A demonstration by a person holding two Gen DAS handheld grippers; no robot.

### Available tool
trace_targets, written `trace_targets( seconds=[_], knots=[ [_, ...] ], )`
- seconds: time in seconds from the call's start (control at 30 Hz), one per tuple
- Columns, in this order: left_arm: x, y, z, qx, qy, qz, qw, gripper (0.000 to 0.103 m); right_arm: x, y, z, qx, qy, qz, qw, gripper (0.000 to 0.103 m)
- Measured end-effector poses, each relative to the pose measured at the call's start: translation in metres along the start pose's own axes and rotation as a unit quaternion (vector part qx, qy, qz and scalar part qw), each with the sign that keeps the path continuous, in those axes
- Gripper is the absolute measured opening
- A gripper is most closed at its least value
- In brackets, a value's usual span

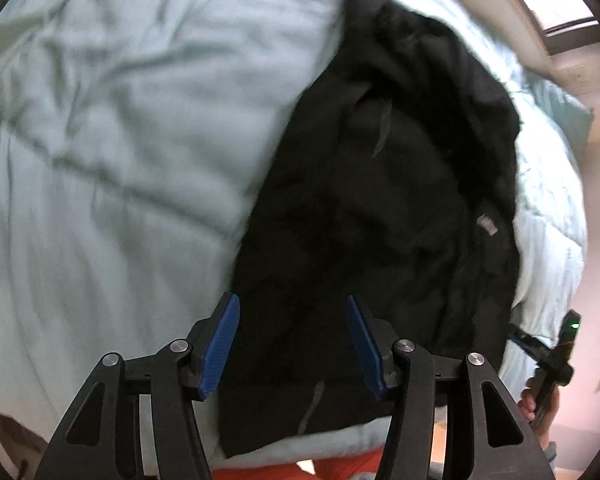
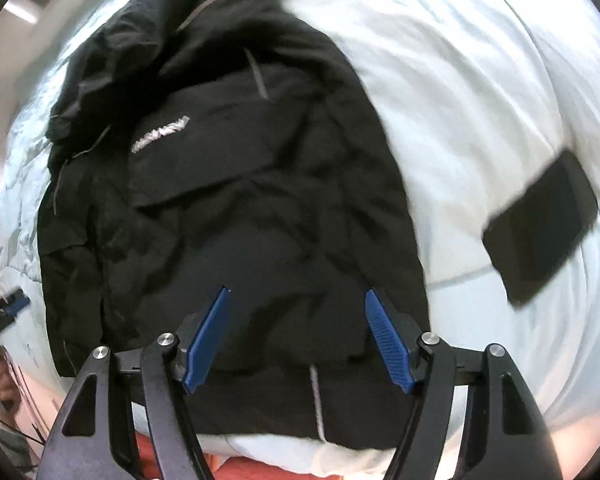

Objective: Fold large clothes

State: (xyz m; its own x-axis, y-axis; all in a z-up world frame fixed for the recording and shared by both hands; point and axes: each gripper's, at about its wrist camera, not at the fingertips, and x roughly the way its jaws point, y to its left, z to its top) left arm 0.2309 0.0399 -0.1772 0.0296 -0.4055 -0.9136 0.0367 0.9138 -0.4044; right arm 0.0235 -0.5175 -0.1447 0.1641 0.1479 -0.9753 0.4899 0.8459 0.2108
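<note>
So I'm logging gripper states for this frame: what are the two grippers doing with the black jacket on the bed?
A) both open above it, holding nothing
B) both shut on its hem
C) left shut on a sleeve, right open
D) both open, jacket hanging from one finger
A: the left gripper and right gripper both show blue pads spread wide, with the black jacket lying on the pale comforter beyond them.

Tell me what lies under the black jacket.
The black jacket lies on a pale blue comforter, which shows all around it. Anything between them is covered and cannot be seen.
</note>
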Motion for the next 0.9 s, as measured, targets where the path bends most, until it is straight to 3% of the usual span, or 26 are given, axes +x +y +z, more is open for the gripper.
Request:
trace_targets(
  seconds=[0.23,0.33,0.43,0.47,0.53,0.67,0.8,0.9],
  knots=[
    [0.037,0.016,-0.027,-0.022,0.043,-0.008,0.9988,0.057,0.010,-0.021,-0.019,0.029,0.012,0.011,0.999,0.073],
    [0.040,0.010,-0.033,-0.010,0.038,-0.016,0.9991,0.055,0.010,-0.019,-0.023,0.024,0.014,0.010,1.000,0.073],
    [0.030,0.004,-0.036,-0.004,0.030,-0.060,0.9977,0.032,0.005,-0.017,-0.029,0.019,0.016,0.025,0.999,0.072],
    [0.024,0.001,-0.037,0.000,0.023,-0.077,0.9968,0.030,0.002,-0.018,-0.031,0.017,0.012,0.026,0.999,0.067],
    [0.019,-0.002,-0.037,0.001,0.019,-0.095,0.9953,0.030,-0.004,-0.021,-0.035,0.019,0.003,0.013,1.000,0.060],
    [0.032,-0.003,-0.038,0.005,0.035,-0.079,0.9963,0.030,-0.012,-0.040,-0.040,0.045,-0.016,0.008,0.999,0.060],
    [0.052,0.010,-0.038,-0.016,0.066,-0.084,0.9942,0.052,0.001,-0.051,-0.039,0.054,-0.001,0.013,0.998,0.060],
    [0.060,0.008,-0.044,-0.016,0.070,-0.074,0.9946,0.055,0.002,-0.051,-0.039,0.053,-0.002,0.010,0.999,0.060]
  ],
)
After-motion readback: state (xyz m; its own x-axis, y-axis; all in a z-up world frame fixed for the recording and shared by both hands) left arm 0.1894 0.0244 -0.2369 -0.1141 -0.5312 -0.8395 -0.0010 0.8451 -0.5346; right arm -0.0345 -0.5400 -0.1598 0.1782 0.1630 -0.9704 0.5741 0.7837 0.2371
